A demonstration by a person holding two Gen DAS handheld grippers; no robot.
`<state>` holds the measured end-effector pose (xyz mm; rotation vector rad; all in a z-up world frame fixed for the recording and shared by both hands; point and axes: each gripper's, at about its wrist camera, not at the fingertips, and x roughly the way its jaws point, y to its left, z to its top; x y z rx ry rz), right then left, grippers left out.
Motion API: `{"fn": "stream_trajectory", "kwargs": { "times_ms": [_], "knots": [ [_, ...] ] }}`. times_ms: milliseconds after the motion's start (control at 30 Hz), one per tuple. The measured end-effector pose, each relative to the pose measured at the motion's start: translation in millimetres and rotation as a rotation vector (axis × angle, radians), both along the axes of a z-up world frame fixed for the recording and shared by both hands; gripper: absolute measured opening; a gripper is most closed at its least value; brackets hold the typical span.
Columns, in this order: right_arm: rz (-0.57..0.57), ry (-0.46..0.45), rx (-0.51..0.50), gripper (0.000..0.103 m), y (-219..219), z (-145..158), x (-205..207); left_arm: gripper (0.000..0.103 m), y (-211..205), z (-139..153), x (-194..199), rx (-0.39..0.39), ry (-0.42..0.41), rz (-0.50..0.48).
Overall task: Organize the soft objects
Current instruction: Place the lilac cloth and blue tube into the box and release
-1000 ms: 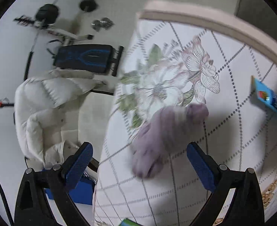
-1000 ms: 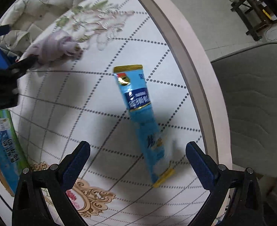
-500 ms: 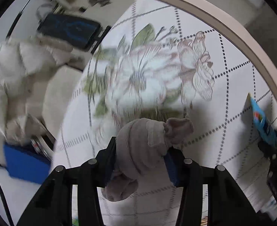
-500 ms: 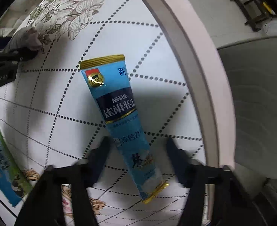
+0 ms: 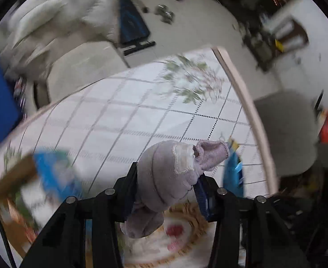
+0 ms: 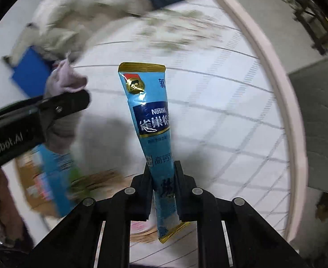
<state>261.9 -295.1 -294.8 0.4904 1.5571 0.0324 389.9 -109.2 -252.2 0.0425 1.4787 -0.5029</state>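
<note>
My left gripper [image 5: 167, 187] is shut on a rolled lilac sock [image 5: 170, 178] and holds it above the round table. The sock also shows at the left of the right wrist view [image 6: 63, 84], clamped by the left gripper [image 6: 59, 109]. My right gripper [image 6: 162, 174] is shut on the lower part of a blue Nestle sachet [image 6: 150, 120], which stands upright above the table. The sachet's edge shows in the left wrist view [image 5: 232, 172] just right of the sock.
The round table [image 5: 123, 120] has a white checked cloth with flower prints and a pink rim [image 6: 275, 84]. A blue packet [image 6: 52, 172] lies at the table's left. A grey chair [image 5: 286, 129] stands to the right, a white padded jacket [image 5: 52, 17] beyond the far edge.
Both grippers have lifted off the table with what they hold. The right gripper closed on the sachet and raised it upright. The left gripper swung right with the sock.
</note>
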Motion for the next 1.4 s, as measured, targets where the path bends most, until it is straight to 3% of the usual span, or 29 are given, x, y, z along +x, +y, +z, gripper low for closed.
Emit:
{"fn": "stream_trajectory", "kwargs": {
  "times_ms": [67,200,300,400,600,800,867,900,967,1000,1100,1400],
  "knots": [
    [0.014,-0.033,0.053,0.018,40.3,21.7,-3.6,0.043,46.8,17.5,-4.8,0.024,0.016,0.076],
    [0.073,-0.094,0.126,0.018,117.2,60.0,1.4,0.043,117.2,16.0,-9.5,0.044,0.066,0.215],
    [0.112,-0.090,0.146,0.018,165.0,60.4,8.5,0.043,166.2,1.7,-6.4,0.019,0.135,0.328],
    [0.126,-0.060,0.155,0.018,200.6,48.3,17.7,0.043,190.0,-16.9,-0.2,-0.008,0.192,0.371],
    [0.156,-0.022,0.128,0.018,240.0,21.4,30.0,0.043,200.9,-49.6,17.4,-0.018,0.265,0.386],
    [0.166,0.017,0.066,0.018,248.9,-2.3,39.8,0.046,200.3,-77.1,34.3,-0.032,0.359,0.352],
    [0.170,0.059,0.055,0.026,248.2,-11.9,41.9,0.046,198.8,-83.7,35.3,-0.025,0.394,0.338],
    [0.166,0.078,0.049,0.046,247.1,-16.6,42.4,0.046,198.1,-85.8,36.1,-0.018,0.399,0.328],
    [0.153,0.077,0.054,0.058,244.4,-14.7,42.5,0.051,194.5,-84.7,36.6,0.011,0.381,0.302],
    [0.160,0.073,0.035,0.062,244.8,-13.0,42.7,0.059,191.7,-84.1,37.6,0.023,0.363,0.289],
    [0.164,0.066,0.013,0.062,244.0,-8.4,43.8,0.070,189.8,-79.0,37.6,0.005,0.345,0.277],
    [0.164,0.058,-0.018,0.062,237.2,-0.8,42.0,0.070,202.1,-54.1,28.7,0.015,0.271,0.278]
  ]
}}
